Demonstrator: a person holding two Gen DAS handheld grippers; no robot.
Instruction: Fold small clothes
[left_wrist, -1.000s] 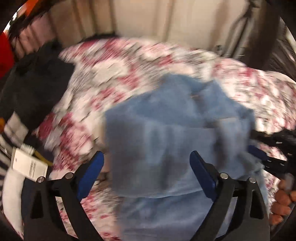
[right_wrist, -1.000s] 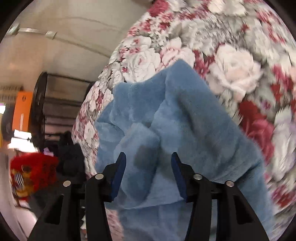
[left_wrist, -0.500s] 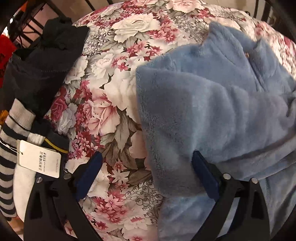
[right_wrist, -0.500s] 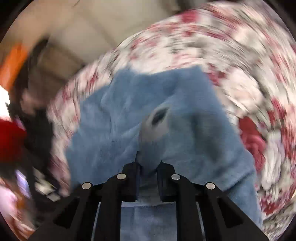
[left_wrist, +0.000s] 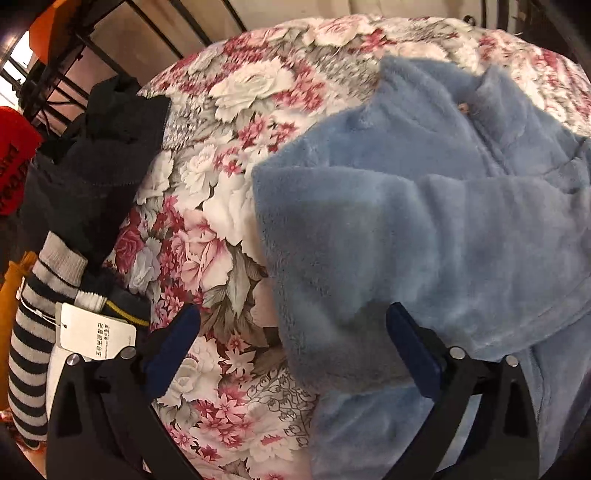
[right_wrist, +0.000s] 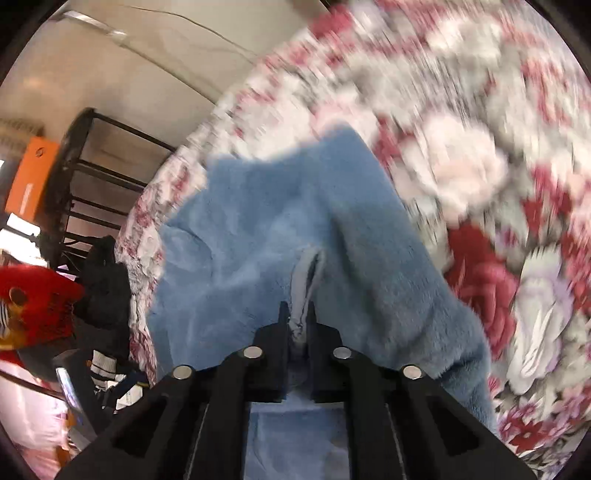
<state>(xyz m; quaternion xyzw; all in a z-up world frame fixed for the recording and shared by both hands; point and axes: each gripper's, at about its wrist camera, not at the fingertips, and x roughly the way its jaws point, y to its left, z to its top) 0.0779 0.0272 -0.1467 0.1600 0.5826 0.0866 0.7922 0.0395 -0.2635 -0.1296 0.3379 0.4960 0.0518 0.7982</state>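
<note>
Mid-fold: R gripper (right_wrist: 297, 321) pinched on fleece (right_wrist: 258, 236) edge, L gripper (left_wrist: 295, 343) spread wide over fleece; next prob. carry edge across.

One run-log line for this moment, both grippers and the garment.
left gripper: open, over blue fleece garment edge | right gripper: shut on blue fleece garment fold | garment on floral cover, partly folded
</note>
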